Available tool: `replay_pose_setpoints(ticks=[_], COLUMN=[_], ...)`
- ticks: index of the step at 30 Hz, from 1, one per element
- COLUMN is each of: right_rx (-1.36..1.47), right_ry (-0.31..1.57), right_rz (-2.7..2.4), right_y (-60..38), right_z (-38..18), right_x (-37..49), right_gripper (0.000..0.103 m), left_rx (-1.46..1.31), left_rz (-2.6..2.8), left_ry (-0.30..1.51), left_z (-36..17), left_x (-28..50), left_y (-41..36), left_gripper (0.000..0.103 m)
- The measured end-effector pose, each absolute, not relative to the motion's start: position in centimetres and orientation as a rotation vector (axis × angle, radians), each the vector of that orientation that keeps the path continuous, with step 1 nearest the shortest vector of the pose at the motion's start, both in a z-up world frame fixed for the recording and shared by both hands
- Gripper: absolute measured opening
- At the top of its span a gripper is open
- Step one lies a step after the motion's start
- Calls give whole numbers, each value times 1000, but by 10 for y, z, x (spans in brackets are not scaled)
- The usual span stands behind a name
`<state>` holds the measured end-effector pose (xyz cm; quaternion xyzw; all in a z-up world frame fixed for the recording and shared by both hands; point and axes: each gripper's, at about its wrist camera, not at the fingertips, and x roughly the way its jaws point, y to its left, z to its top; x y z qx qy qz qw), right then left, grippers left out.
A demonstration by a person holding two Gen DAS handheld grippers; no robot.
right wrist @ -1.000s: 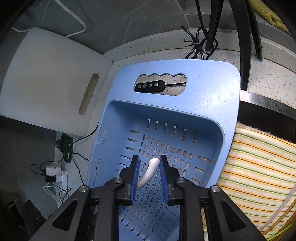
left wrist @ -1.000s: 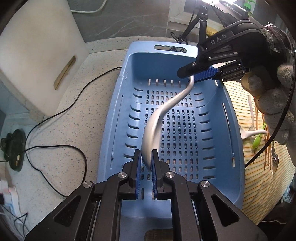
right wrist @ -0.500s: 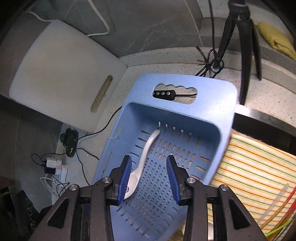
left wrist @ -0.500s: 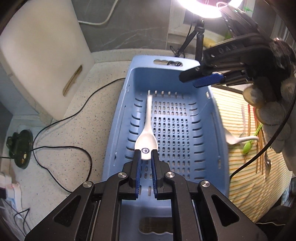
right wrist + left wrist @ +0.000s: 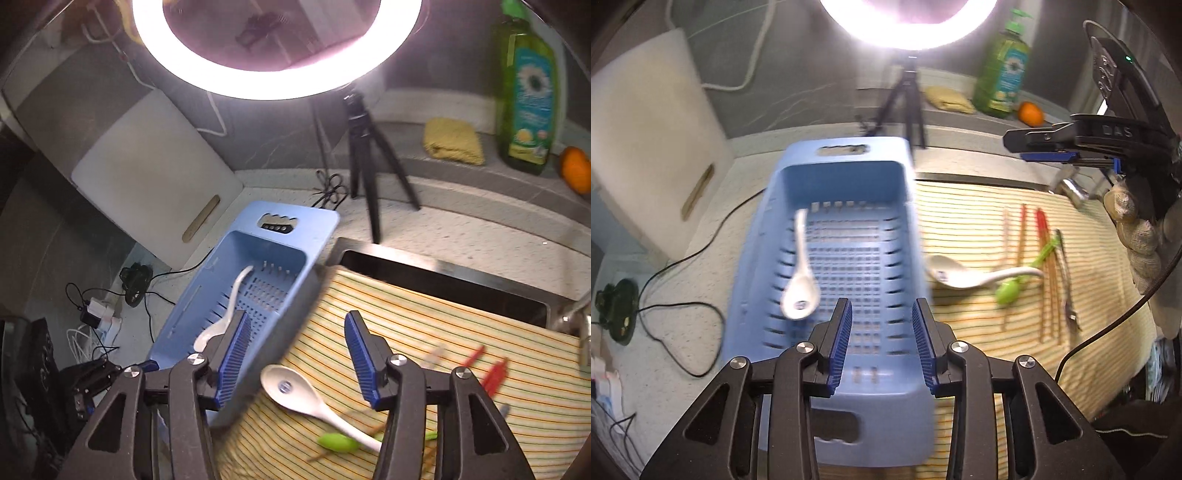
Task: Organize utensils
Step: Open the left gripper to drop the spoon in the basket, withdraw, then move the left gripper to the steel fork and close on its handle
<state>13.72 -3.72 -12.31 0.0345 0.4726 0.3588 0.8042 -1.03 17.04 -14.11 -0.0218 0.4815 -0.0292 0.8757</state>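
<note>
A white spoon lies loose in the blue basket on the counter. Both the left hand-held gripper and the right hand-held gripper have just been opening, jaws spread and empty. Only the left view shows the chopsticks sharply on the striped mat.

White spoon in blue basket, left gripper jaws just parted, empty.
</note>
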Motion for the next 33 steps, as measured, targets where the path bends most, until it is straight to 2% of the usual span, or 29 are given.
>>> replay_pose_setpoints(ticks=[4,19,28,29,33], right_rx=[119,-4,71,94,190], right_ry=[993,1109,1212,1232,1312], right_rz=[727,778,763,751,740], right_y=[-89,-186,-220,-223,-225], right_z=[-123,-156,-185,-191,-212], right_x=[133,107,105,106,106], right_gripper=[60,60,60,59,44], left_rx=[-14,-266,-293,-288,-255], left_rz=[-100,-58,-12,-21,-82], left_ry=[1017,1060,1060,1063,1088], left_z=[-140,-171,-177,-177,-181], left_x=[-11,-28,-40,-39,-29], left_y=[136,61,24,20,3], left_gripper=[44,44,44,44,44])
